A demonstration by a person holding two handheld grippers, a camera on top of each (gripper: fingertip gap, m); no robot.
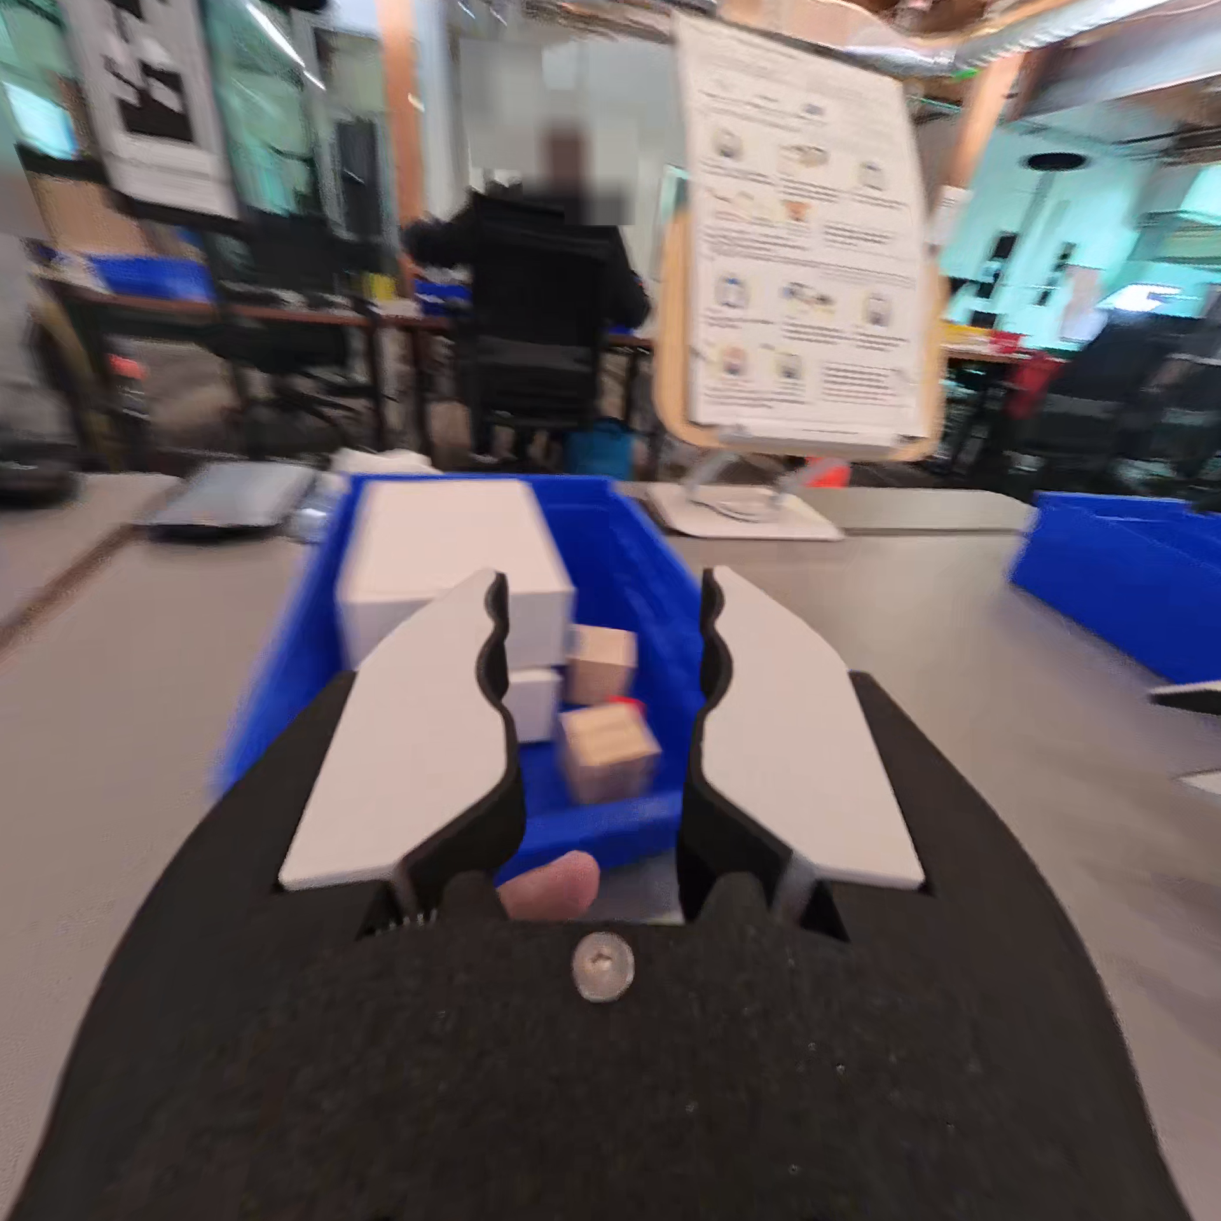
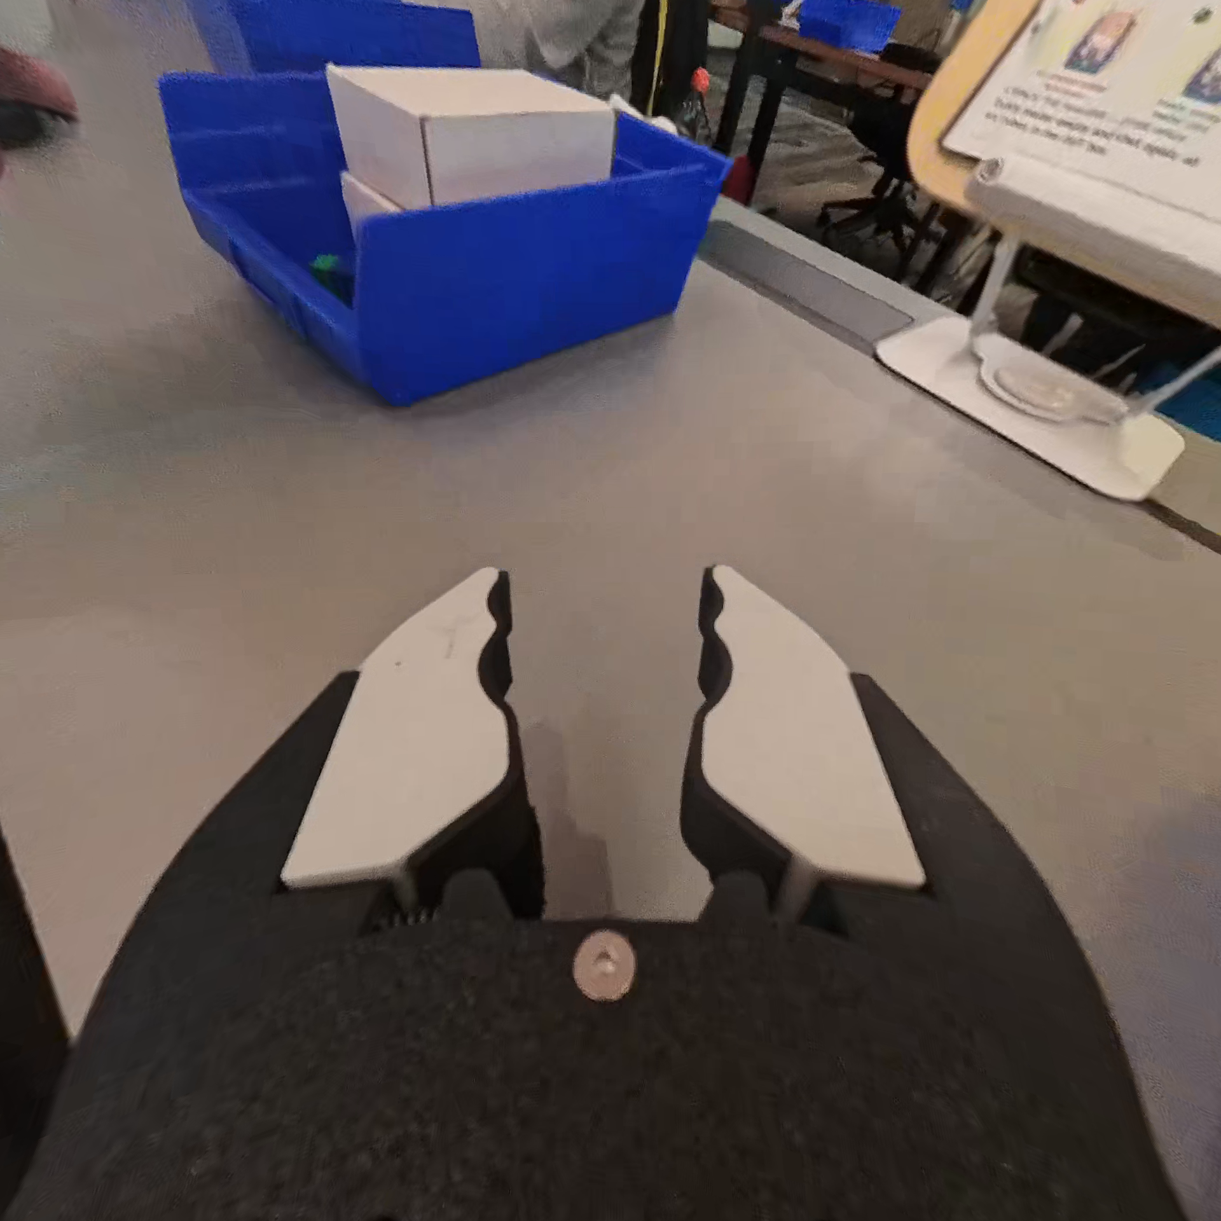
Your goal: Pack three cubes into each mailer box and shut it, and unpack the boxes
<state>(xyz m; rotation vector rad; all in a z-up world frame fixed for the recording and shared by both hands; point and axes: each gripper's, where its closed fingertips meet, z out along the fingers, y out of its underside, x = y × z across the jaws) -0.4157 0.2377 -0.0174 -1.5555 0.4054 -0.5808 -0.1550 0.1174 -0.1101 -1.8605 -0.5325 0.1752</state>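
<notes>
Both grippers are hanging with jaws apart and nothing between them, over the grey bench (image 2: 594, 476).

Left gripper (image 1: 604, 585) is pointing into the blue bin (image 1: 284, 667), whose long axis is running away from me toward the bench's far edge; I am seeing a closed white mailer box (image 1: 456, 548) lying lengthwise along its left wall atop another, and two wooden cubes (image 1: 604, 750) sitting tilted near the bin's near end. Right gripper (image 2: 604, 581) is hovering over bare bench, well apart from that bin (image 2: 515, 291). An instruction board (image 1: 799, 231) is standing by the far edge.
</notes>
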